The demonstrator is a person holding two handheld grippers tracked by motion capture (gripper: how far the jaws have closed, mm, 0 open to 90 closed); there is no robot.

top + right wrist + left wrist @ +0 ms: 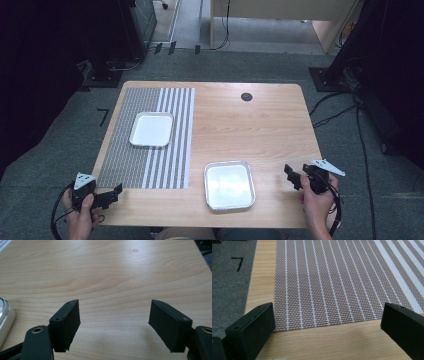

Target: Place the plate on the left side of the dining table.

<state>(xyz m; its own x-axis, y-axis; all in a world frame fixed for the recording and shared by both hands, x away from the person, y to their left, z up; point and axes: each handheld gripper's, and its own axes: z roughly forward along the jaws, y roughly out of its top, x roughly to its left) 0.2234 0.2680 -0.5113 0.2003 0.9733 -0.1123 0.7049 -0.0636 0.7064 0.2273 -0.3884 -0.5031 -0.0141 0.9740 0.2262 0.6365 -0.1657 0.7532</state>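
My left gripper [116,192] is held at the table's near left corner, just in front of the striped placemat [145,140]. In the left gripper view its jaws [328,315] stand wide apart over the mat's near edge [324,290], with nothing between them. My right gripper [292,176] hovers near the table's right front, to the right of a silver tray [229,185]. In the right gripper view it is open [115,312] over bare wood, and the silver tray's rim [5,315] shows at the left. A white tray [151,129] rests on the mat.
The wooden table [260,125] has a round cable hole [246,96] at the back. Grey carpet [227,277] with a black mark lies past the table's left edge. Cables and dark stands sit on the floor to the right and behind.
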